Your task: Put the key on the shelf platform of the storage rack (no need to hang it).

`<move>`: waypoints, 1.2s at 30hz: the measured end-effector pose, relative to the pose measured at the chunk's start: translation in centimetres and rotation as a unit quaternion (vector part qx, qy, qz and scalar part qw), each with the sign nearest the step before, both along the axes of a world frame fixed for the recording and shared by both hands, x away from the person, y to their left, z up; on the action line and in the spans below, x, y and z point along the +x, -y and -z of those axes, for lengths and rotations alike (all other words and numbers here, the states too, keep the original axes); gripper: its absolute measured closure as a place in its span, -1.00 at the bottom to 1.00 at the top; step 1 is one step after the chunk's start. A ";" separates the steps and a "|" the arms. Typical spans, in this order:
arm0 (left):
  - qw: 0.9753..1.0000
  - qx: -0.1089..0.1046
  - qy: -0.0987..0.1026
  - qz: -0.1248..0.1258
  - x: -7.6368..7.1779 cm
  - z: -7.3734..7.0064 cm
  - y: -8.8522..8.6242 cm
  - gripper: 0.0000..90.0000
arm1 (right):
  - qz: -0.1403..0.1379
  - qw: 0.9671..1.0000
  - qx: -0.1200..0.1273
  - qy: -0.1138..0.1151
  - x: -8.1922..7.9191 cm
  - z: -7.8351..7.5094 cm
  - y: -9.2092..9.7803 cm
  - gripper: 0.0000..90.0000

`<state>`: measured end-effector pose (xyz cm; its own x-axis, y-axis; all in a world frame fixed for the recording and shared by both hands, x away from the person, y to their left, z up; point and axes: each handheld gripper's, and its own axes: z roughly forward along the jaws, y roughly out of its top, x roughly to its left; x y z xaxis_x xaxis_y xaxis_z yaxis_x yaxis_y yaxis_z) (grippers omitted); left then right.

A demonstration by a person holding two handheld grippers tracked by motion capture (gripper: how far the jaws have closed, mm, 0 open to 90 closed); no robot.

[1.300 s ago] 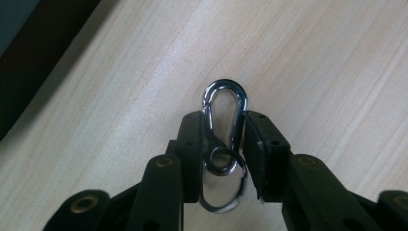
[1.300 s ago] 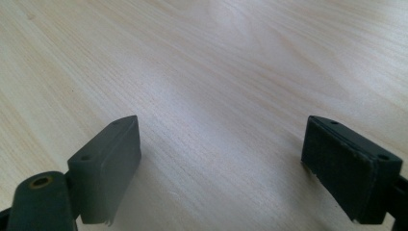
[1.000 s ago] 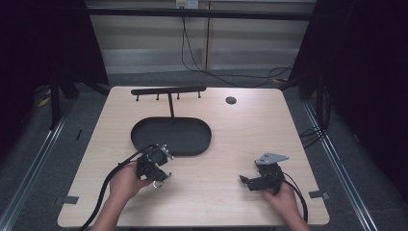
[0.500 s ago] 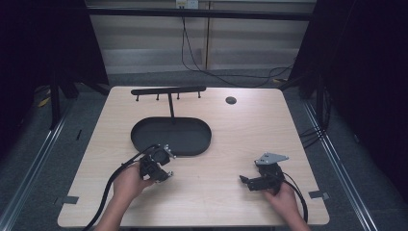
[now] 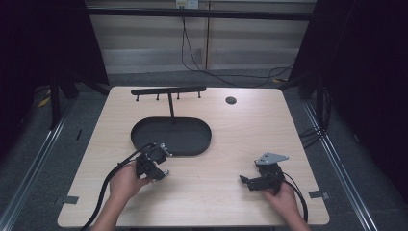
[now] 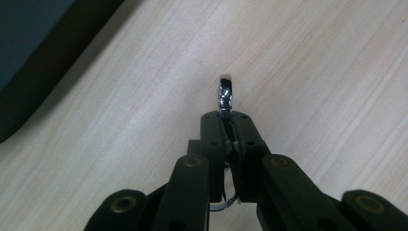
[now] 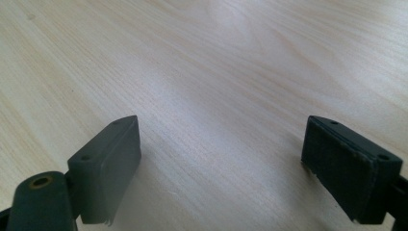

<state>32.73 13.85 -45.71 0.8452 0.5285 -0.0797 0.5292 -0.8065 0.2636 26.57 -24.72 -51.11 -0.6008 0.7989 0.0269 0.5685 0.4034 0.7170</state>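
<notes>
My left gripper (image 5: 159,173) is held just below the near left rim of the black oval tray (image 5: 185,137). In the left gripper view its jaws (image 6: 230,120) are shut on a thin shiny metal ring (image 6: 226,91), seen edge-on and sticking out past the tips over the wooden table (image 6: 312,72). My right gripper (image 5: 243,181) rests low over the table at the front right, pointing left. In the right gripper view it (image 7: 221,144) stands open, with bare wood between its pads (image 7: 110,159).
A black T-shaped rack (image 5: 168,90) with small hooks rises from the back of the tray. A small dark round disc (image 5: 231,100) sits at the far right of the table. The tray's dark edge (image 6: 29,57) lies left of my left jaws.
The left gripper has shifted only slightly in the hand, still by the tray's near rim. The right gripper has stayed where it was.
</notes>
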 end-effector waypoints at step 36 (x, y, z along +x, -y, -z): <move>0.999 -0.007 0.016 -0.032 2.2 -5.1 -1.3 0.90 | -0.001 1.000 -0.002 0.002 0.0 0.0 0.0 -0.71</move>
